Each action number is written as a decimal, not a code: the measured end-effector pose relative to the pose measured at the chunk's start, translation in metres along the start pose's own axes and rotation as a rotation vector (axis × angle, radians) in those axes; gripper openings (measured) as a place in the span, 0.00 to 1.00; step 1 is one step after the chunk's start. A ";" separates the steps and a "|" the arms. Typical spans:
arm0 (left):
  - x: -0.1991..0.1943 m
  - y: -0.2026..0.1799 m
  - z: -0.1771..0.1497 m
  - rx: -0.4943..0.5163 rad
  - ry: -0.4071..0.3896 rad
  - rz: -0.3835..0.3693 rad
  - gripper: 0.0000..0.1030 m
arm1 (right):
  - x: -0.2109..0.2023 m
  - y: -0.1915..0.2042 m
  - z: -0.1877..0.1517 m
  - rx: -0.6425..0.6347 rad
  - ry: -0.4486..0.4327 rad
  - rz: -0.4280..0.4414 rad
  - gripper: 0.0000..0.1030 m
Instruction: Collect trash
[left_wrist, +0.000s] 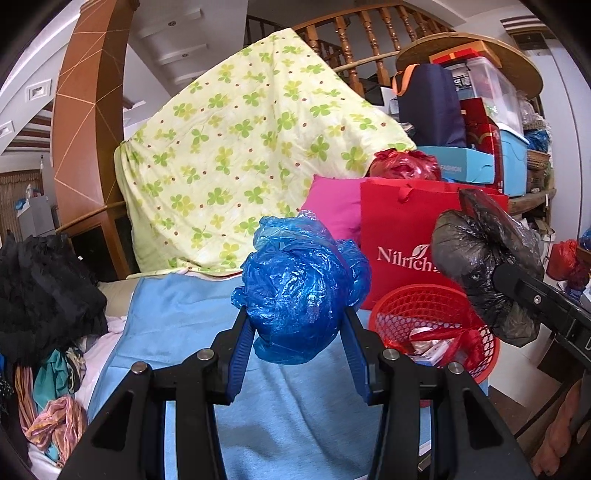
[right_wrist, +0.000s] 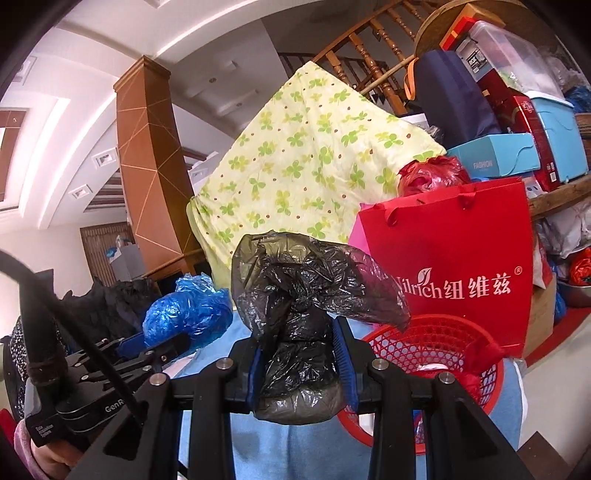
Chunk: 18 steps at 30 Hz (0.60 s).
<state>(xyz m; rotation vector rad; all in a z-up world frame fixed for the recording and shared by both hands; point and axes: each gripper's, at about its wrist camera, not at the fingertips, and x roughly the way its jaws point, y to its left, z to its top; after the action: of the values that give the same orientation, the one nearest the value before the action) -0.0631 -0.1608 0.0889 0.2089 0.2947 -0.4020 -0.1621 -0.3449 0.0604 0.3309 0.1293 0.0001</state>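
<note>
The left gripper (left_wrist: 299, 325) is clenched on a crumpled blue bag (left_wrist: 301, 291), its blue-padded fingers (left_wrist: 240, 354) pressed against the wad's two sides; the bag is lifted clear of the light-blue sheet (left_wrist: 177, 325) below it. The right gripper (right_wrist: 301, 354) grips a crumpled black bag (right_wrist: 295, 332) in the same way, the wad pinched between its pads and bulging out above and below them. Both bags are held in the air, side by side.

A red basket (left_wrist: 417, 310) sits at the right edge of the sheet, just past the black bag, with scraps of red plastic and paper in it. Behind the basket stands a red paper bag (right_wrist: 458, 266) printed in white with "Nilrich", three Chinese characters and a registered-trademark sign. A red plastic bag (right_wrist: 432, 173) pokes up behind it. Further back, a light-blue box (right_wrist: 495, 155) reads "FASHION". A yellow cloth (left_wrist: 236, 158) with green clover print hangs over something tall behind the sheet.

In the right wrist view, the body of the left gripper shows the letters "GenR", cut off by a cable, and a small label too blurred to read.
</note>
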 end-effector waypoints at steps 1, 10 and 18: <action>-0.001 -0.003 0.001 0.006 -0.003 -0.002 0.47 | -0.002 -0.002 0.001 0.002 -0.006 -0.001 0.36; -0.003 -0.027 0.006 0.051 -0.011 -0.026 0.47 | -0.018 -0.011 0.007 0.018 -0.038 -0.006 0.36; -0.002 -0.047 0.008 0.085 -0.012 -0.050 0.47 | -0.026 -0.019 0.010 0.026 -0.048 -0.019 0.36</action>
<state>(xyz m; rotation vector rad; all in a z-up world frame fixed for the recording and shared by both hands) -0.0823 -0.2047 0.0905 0.2831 0.2721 -0.4655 -0.1870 -0.3667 0.0668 0.3555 0.0849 -0.0288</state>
